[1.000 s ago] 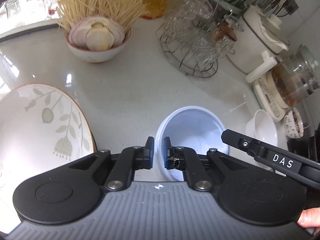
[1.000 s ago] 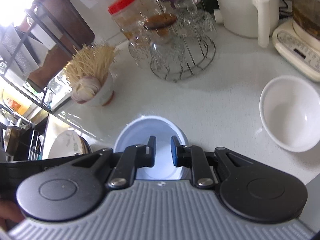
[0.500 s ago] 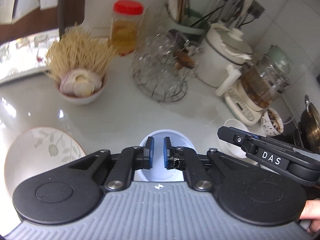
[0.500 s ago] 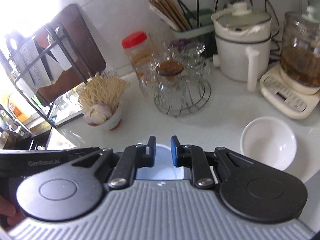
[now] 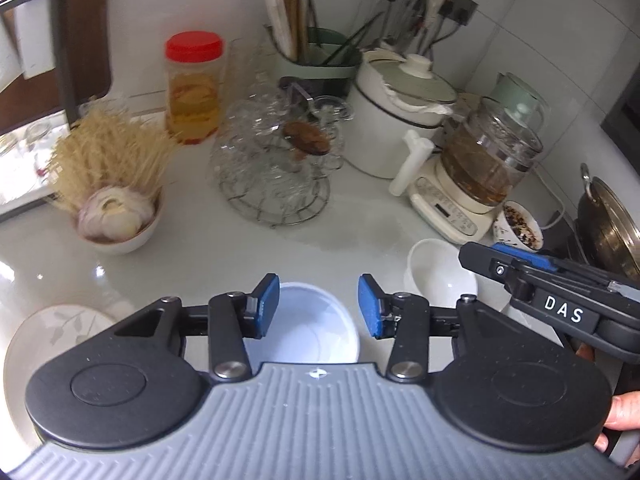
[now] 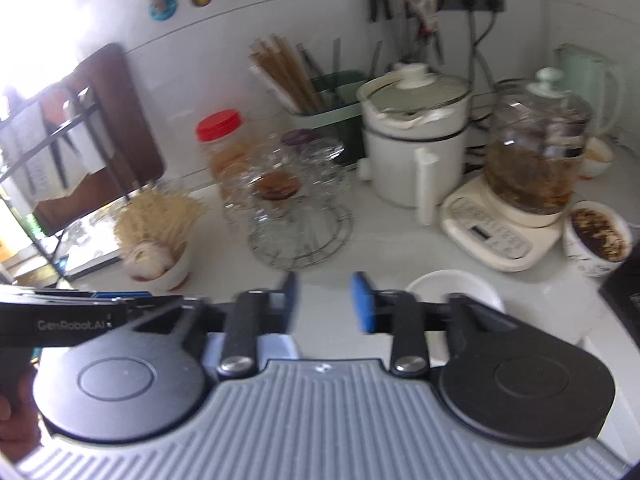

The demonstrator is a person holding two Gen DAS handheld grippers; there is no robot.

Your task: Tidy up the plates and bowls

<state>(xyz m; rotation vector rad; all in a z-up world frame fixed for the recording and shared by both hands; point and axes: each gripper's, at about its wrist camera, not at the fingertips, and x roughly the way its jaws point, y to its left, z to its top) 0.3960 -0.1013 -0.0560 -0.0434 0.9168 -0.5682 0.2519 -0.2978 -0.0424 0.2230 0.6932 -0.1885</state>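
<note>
From the left wrist camera, the left gripper (image 5: 318,306) hung above the counter (image 5: 240,248), its blue pads apart after just opening, nothing between them. The pale blue bowl (image 5: 316,328) stood on the counter directly below. A floral plate (image 5: 48,332) lay at the lower left, and a small white bowl (image 5: 436,270) sat just right of the blue one. The right gripper's arm, marked DAS, crossed the right edge.

From the right wrist camera, the right gripper (image 6: 324,300) also had its pads apart, freshly opened and empty. Only a sliver of the pale blue bowl (image 6: 276,350) showed here, behind the left linkage, and the plate was not visible. This view alone showed a mug (image 6: 598,240) of dark dried bits fully, beside the glass kettle (image 6: 536,160).
</note>
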